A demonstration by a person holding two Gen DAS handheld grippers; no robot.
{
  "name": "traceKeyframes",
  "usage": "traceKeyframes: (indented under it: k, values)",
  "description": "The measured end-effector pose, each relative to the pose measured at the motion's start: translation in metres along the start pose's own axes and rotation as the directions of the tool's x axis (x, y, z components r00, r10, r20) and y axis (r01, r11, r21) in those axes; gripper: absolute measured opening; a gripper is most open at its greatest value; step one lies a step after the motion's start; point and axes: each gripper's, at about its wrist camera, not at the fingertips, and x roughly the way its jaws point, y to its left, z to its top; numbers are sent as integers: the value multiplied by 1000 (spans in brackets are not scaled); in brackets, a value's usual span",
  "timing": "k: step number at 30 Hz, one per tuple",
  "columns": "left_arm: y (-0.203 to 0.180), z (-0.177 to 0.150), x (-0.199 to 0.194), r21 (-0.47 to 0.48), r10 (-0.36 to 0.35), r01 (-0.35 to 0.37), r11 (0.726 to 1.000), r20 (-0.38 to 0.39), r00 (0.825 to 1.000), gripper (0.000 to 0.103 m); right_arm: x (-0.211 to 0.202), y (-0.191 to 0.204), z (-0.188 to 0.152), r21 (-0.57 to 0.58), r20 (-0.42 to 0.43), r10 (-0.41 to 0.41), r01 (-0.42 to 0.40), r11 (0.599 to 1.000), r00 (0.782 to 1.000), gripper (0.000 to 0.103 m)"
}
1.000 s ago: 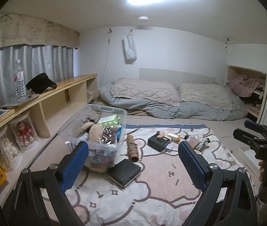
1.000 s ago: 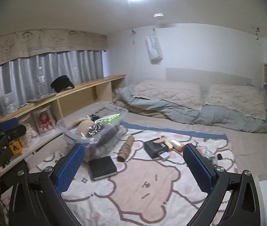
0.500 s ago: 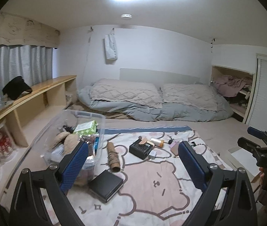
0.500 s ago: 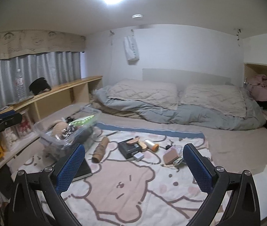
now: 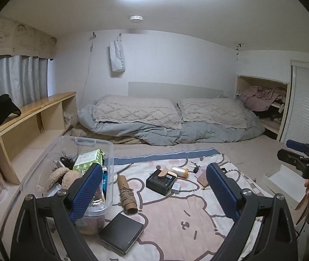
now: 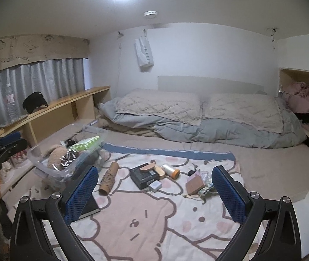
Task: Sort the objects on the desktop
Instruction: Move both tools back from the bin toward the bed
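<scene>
Loose objects lie on a pink bear-print blanket (image 5: 176, 224): a black notebook (image 5: 121, 232), a brown cord-wound roll (image 5: 126, 193), a black box (image 5: 161, 181) with a wooden piece on top, a clear amber-capped bottle (image 5: 178, 171) and a brown wallet (image 6: 194, 184). A clear plastic bin (image 5: 52, 163) at the left holds plush toys and a green pack. My left gripper (image 5: 152, 187) hangs open above the blanket, holding nothing. My right gripper (image 6: 155, 191) is open too, empty, over the blanket's near half.
Folded grey bedding with two pillows (image 5: 172, 119) lies behind the blanket. A wooden shelf (image 5: 30, 117) with a black cap runs along the left wall. An alcove with clothes (image 5: 263, 100) is at the right. A white board (image 5: 282, 184) lies right of the blanket.
Both views swung right and then back left a little. The bin and objects shifted in the frames accordingly. Both grippers stayed open and empty.
</scene>
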Motion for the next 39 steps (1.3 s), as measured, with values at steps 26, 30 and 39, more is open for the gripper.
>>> traceKeyframes:
  k: [26, 30, 39]
  values:
    - [-20, -2, 110, -2, 7, -6, 1000, 65, 998, 97, 100, -29, -5, 163, 27, 17, -21, 986, 999, 103]
    - [-14, -17, 152, -45, 1, 0, 999, 19, 1000, 97, 130, -27, -20, 141, -18, -13, 16, 990, 1000, 103]
    - [-11, -52, 233, -27, 44, -46, 999, -54, 998, 97, 199, -50, -57, 225, -98, -15, 37, 974, 995, 103]
